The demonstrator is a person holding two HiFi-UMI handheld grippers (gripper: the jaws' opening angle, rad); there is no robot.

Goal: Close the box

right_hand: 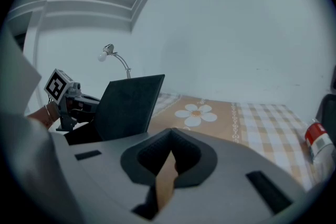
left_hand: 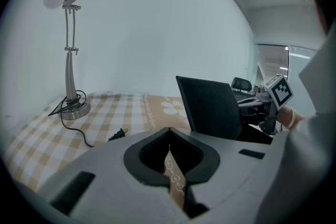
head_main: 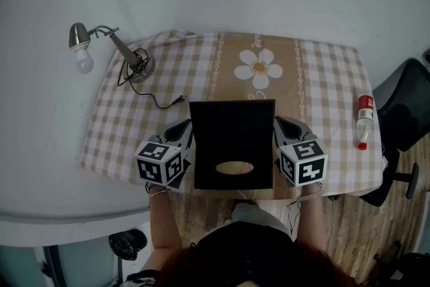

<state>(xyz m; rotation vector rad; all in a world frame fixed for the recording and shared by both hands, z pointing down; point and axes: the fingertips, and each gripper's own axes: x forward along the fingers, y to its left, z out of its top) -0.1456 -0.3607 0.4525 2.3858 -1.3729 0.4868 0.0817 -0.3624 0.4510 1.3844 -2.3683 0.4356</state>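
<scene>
A black box (head_main: 232,144) sits at the near edge of the checked tablecloth, with an oval opening (head_main: 234,167) in the black face turned up at me. Its flat black lid (left_hand: 210,107) (right_hand: 128,105) stands raised and tilted. My left gripper (head_main: 185,132) lies just left of the box, its tips meeting (left_hand: 169,131) with nothing held. My right gripper (head_main: 282,124) flanks the box's right side, also shut and empty (right_hand: 170,131). Each gripper shows in the other's view, beside the lid (left_hand: 275,94) (right_hand: 63,89).
A desk lamp (head_main: 127,57) (left_hand: 68,60) stands at the table's far left, its cord and plug (head_main: 178,99) trailing toward the box. A red-capped bottle (head_main: 363,121) (right_hand: 316,139) lies at the right edge. A black chair (head_main: 403,121) stands right of the table.
</scene>
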